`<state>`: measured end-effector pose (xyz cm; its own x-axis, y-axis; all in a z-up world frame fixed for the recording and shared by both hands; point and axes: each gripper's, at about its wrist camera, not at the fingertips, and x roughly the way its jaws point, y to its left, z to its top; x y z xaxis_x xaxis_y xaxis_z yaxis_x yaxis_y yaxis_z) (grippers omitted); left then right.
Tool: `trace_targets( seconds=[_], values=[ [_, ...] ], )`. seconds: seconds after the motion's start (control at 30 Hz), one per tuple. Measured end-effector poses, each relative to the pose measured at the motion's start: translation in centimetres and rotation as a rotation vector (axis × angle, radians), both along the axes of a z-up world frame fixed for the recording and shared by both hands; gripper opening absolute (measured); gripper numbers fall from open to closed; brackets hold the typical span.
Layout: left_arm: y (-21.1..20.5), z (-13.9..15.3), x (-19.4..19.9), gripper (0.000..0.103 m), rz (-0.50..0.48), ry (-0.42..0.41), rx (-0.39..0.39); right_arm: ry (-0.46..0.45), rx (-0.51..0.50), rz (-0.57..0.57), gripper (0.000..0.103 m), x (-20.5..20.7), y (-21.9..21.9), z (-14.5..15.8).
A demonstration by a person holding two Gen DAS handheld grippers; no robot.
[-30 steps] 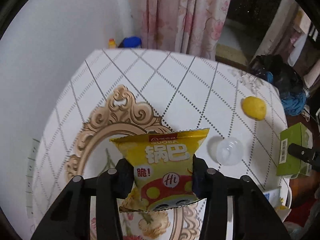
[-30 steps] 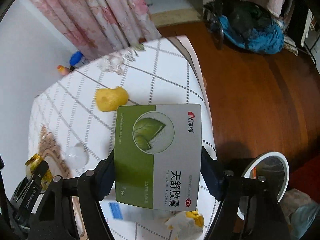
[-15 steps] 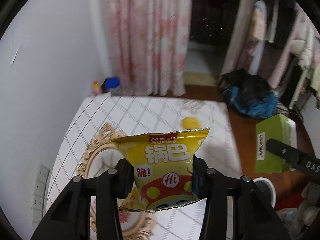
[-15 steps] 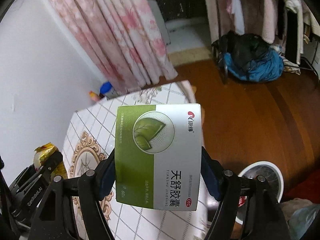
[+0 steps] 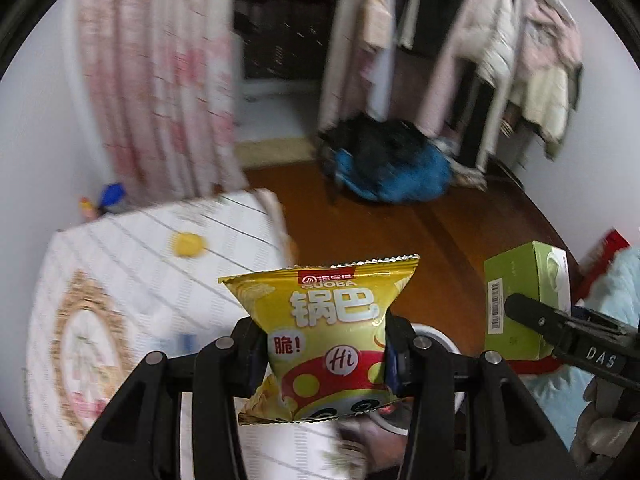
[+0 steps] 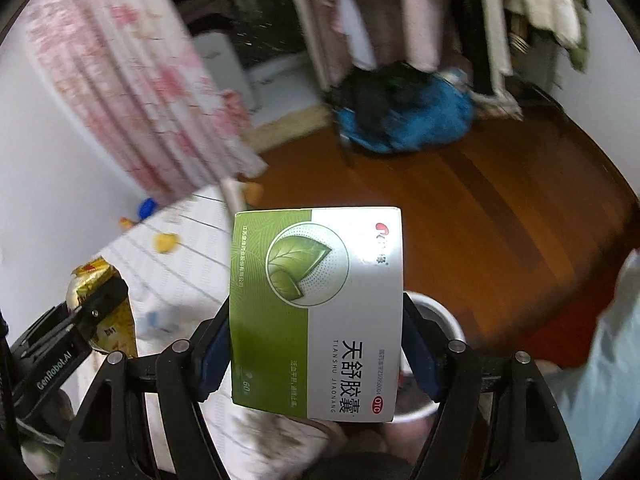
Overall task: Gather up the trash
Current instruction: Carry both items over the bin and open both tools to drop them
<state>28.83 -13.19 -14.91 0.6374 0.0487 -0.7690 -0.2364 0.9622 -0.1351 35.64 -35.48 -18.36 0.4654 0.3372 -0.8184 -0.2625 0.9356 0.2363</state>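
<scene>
1. Wooden floor (image 6: 500, 216) fills your right wrist view past the quilted white table (image 5: 132, 264); the white bin (image 6: 438, 316) shows only as a rim behind the load, at about 4 o'clock.
2. Your left gripper (image 5: 326, 354) is clamped on the yellow guoba snack bag (image 5: 332, 328) near its lower half. That slick foil could slide out if you swing fast.
3. Your right gripper (image 6: 316, 344) pinches the green medicine box (image 6: 316, 312) by its edges. Squeeze harder and the card may buckle.
4. Both loads hide the bin mouth, so you could release short, onto the floor.
5. A yellow lump (image 5: 186, 244) lies on the table at 10 o'clock, uncollected.
</scene>
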Motion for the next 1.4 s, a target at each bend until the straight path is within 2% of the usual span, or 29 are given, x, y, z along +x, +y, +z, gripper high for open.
trace_targets(
  seconds=[0.23, 0.43, 0.57, 0.67, 0.7, 0.73, 0.77, 0.83, 0.87, 0.9, 0.97, 1.17, 1.4],
  values=[
    [-6.6, -7.8, 5.9, 0.041, -0.156, 0.211, -0.088, 0.184, -0.035, -0.106, 0.076, 3.1, -7.1, -9.5],
    [-10.4, -14.7, 9.9, 0.042, -0.268, 0.402, -0.170, 0.343, -0.029, -0.154, 0.076, 4.6, -10.5, -18.2],
    [-11.9, -17.2, 10.9, 0.044, -0.292, 0.459, -0.145, 0.401, -0.047, -0.146, 0.076, 5.5, -10.9, -21.7],
    [-12.4, -18.0, 11.1, 0.055, -0.291, 0.474, -0.128, 0.435, -0.064, -0.114, 0.077, 6.1, -10.5, -23.9],
    [-12.3, -18.2, 11.1, 0.064, -0.289, 0.474, -0.117, 0.442, -0.074, -0.107, 0.078, 6.1, -10.6, -24.6],
    [-12.3, -18.3, 11.2, 0.072, -0.286, 0.473, -0.102, 0.450, -0.088, -0.097, 0.079, 6.2, -10.5, -25.1],
    [-12.4, -18.3, 11.0, 0.074, -0.283, 0.467, -0.085, 0.460, -0.109, -0.084, 0.081, 6.4, -10.3, -25.6],
    [-12.2, -18.7, 10.8, 0.079, -0.281, 0.457, -0.051, 0.469, -0.146, -0.061, 0.096, 6.6, -9.8, -26.4],
    [-12.1, -18.9, 10.7, 0.085, -0.275, 0.461, -0.029, 0.471, -0.169, -0.058, 0.103, 6.5, -9.7, -26.6],
    [-12.0, -19.0, 10.7, 0.100, -0.270, 0.463, -0.015, 0.472, -0.192, -0.050, 0.103, 6.4, -9.7, -26.8],
    [-11.7, -19.1, 10.4, 0.101, -0.258, 0.453, 0.024, 0.476, -0.214, -0.046, 0.103, 6.4, -9.5, -27.0],
    [-10.9, -19.5, 9.9, 0.101, -0.233, 0.451, 0.048, 0.479, -0.242, -0.055, 0.103, 5.7, -9.3, -26.9],
    [-10.7, -18.5, 9.0, 0.101, -0.219, 0.439, 0.061, 0.448, -0.258, -0.084, 0.103, 4.9, -9.3, -24.7]
  ],
)
